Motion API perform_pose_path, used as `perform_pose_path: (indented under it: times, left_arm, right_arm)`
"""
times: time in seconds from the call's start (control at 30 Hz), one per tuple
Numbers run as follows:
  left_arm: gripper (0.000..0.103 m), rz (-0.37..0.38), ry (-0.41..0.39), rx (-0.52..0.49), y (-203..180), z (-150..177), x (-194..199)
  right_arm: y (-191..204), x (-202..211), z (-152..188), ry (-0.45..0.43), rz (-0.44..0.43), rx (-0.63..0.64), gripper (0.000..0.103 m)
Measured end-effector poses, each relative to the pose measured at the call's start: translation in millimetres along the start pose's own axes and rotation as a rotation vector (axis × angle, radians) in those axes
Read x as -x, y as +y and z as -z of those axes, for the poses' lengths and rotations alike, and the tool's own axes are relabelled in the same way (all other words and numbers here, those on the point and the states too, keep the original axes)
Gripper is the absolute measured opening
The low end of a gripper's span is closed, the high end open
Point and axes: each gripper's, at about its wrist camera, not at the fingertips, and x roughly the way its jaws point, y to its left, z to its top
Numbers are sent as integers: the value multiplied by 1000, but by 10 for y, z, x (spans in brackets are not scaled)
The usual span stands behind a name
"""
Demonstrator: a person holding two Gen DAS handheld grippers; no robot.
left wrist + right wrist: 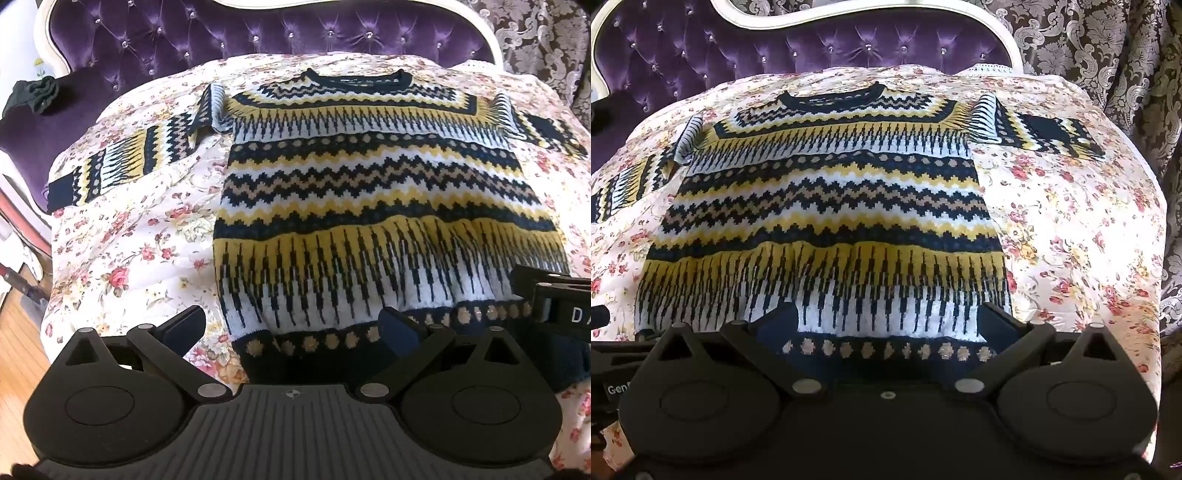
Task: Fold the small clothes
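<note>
Knitwear covers the middle of the bed (122,258): a patterned sweater (369,206) in navy, yellow, white and tan lies flat and face up on the floral bedspread, its round neckline toward the purple tufted headboard (221,37) and its dark dotted hem at the bed's near edge. One sleeve (122,166) stretches out toward the bed's left edge, where its navy cuff reaches the border of the spread; the other sleeve (1045,129) lies folded short near the far right corner. The left hand-held gripper (291,328) hangs over the hem's left end with its jaws spread wide and nothing between the pads, one finger above the bedspread and the other above the knit. The right hand-held gripper (886,321) stands just as wide over the hem's right end, both fingers above the fabric and clamping nothing. A dark ruffled item (37,96) rests beside the headboard at the far left corner, and patterned curtains (1089,55) hang beyond the bed's right edge.
</note>
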Motion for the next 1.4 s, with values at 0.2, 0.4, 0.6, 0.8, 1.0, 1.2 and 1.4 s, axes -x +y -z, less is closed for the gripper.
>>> perform_pose_path:
  times: [0.2, 0.4, 0.6, 0.8, 1.0, 1.2, 1.4]
  left_arm:
    - [101, 2, 4, 0, -2, 0, 1]
    - [101, 2, 8, -2, 40, 19, -52]
    - [101, 3, 13, 0, 35, 28, -52]
    - [101, 1, 22, 1, 23, 14, -52]
    - [101, 2, 22, 1, 24, 16, -53]
    - [101, 2, 22, 2, 24, 17, -56]
    - [101, 3, 23, 2, 25, 15, -56]
  right_arm:
    - [-1, 7, -8, 1, 0, 2, 102]
    - [9, 9, 1, -2, -1, 2, 102]
    - [24, -3, 6, 3, -2, 5, 102]
    - [53, -47, 32, 11, -4, 13, 102]
    - [55, -49, 25, 16, -7, 12, 102]
    - [57, -49, 27, 18, -8, 13, 102]
    - [64, -47, 29, 20, -11, 14, 102]
